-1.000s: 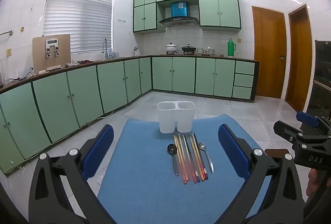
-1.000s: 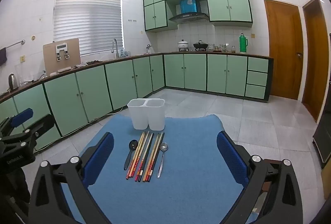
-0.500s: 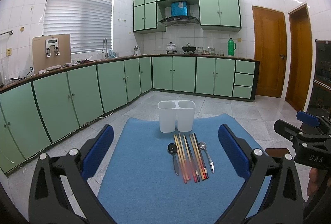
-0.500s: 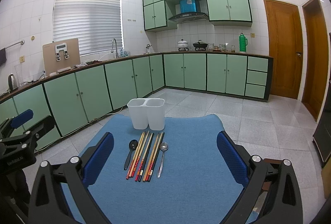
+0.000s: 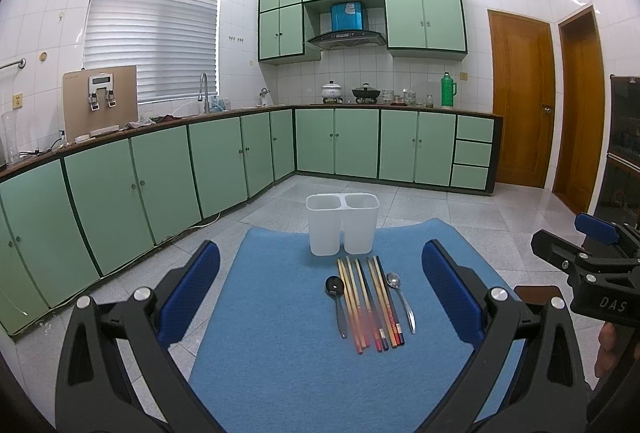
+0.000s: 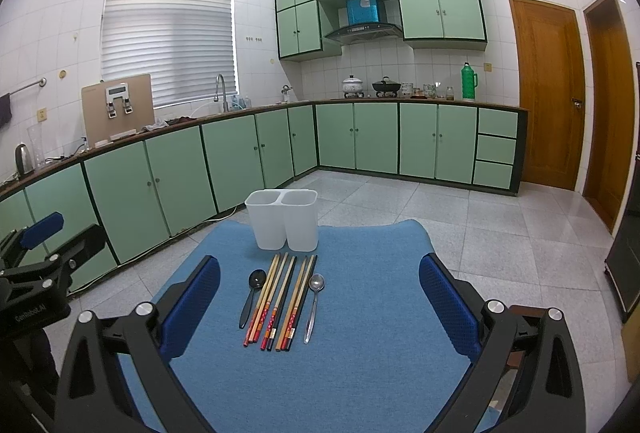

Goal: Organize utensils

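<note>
Left black two-finger gripper with blue padded fingers (image 5: 320, 293) held level above the near end of the blue felt mat (image 5: 280, 353), released, jaws spread wide, nothing between the pads. Right black two-finger gripper with blue padded fingers (image 6: 320, 297) posed alike above the same mat (image 6: 360, 353), also released and spread wide, holding nothing. Both pointed toward the white plastic two-compartment utensil holder (image 5: 342, 223) standing upright at the far end of the mat (image 6: 282, 218). Just in front of the holder, a row of wooden and dark chopsticks with red-patterned ends (image 5: 370, 303), laid side by side lengthwise (image 6: 282, 301). Black plastic spoon (image 5: 337, 299) lying at the left of the row, bowl toward the holder (image 6: 251, 295); silver metal spoon (image 5: 401, 299) lying at the right, bowl likewise toward the holder (image 6: 313, 303). Utensils flat on the mat, not touched by either gripper. Seen only from the left wrist: the right gripper's body at the right edge, marked "DAS", with part of a hand (image 5: 608, 349) below it. Seen only from the right wrist: the left gripper's body at the left edge, and a steel kettle (image 6: 23, 159) on the dark countertop (image 6: 240, 111). Green cabinets (image 5: 356, 143) behind in both views.
</note>
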### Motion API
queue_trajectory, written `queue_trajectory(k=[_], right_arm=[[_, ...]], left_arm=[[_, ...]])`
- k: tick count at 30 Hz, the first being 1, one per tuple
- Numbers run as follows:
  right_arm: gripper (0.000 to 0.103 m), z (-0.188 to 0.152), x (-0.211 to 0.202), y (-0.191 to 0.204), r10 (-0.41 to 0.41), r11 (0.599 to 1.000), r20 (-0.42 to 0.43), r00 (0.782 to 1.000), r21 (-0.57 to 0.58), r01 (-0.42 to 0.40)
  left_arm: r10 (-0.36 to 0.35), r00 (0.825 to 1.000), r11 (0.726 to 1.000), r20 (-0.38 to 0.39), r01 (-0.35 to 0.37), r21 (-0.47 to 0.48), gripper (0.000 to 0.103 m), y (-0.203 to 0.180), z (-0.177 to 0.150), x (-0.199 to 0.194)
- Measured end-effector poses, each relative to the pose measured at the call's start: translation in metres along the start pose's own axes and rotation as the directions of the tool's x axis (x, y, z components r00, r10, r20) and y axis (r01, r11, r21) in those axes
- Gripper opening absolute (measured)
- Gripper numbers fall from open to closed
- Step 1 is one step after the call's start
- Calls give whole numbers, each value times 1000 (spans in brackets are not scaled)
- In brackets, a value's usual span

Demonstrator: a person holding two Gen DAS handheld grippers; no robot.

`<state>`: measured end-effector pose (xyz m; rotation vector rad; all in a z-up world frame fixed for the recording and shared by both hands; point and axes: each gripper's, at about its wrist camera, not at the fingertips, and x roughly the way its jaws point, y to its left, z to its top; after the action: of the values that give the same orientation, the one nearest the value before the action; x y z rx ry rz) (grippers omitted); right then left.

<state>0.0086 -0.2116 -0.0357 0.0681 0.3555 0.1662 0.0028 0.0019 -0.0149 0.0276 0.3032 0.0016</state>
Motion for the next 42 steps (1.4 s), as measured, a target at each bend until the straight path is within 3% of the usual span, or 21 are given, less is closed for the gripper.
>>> queue_trajectory(k=[42], right_arm=[[97,-13,9,-5,-3,1000,-15,1000,3,3]], left_arm=[[2,1000,1000,-17,-2,3,98,9,-11,14]])
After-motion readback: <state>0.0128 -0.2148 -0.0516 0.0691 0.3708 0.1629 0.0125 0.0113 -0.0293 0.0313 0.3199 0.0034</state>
